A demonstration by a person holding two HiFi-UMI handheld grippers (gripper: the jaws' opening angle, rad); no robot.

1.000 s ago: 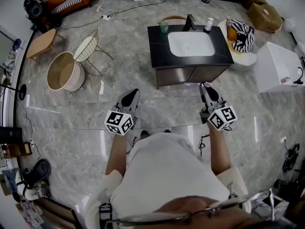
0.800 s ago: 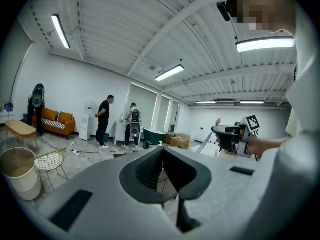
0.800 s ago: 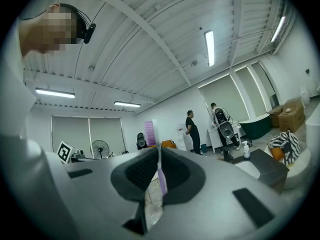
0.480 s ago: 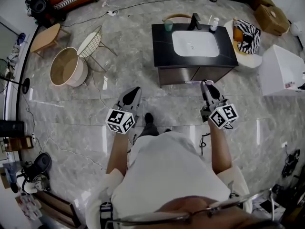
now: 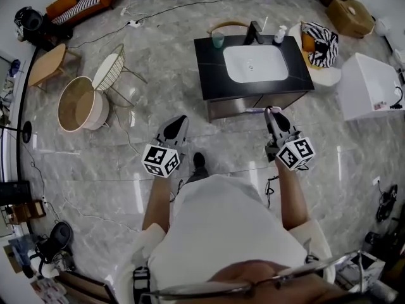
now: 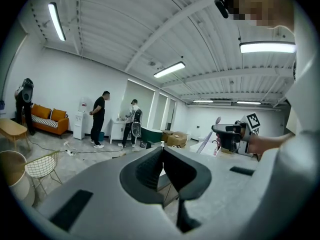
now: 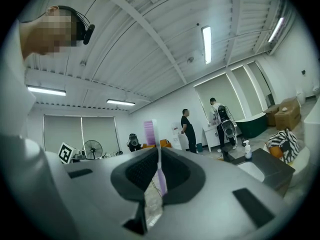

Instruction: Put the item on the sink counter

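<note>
Right gripper view: right gripper (image 7: pixel 159 154) pinches purple item (image 7: pixel 149 131), perhaps a toothbrush.

The head view looks steeply down from above the person (image 5: pixel 215 233) onto the floor (image 5: pixel 95 163), with the sink (image 5: pixel 256 63) a little ahead. Both gripper views look across the room, tilted toward the ceiling (image 6: pixel 150 34). The right one also catches the sink.

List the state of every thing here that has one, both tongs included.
left tongs: shut, nothing between them
right tongs: shut on the purple toothbrush
purple toothbrush: held in the air, not yet on the sink counter
basin: empty
green cup: upright at the counter's back edge
pump bottle: upright, near the tap
</note>
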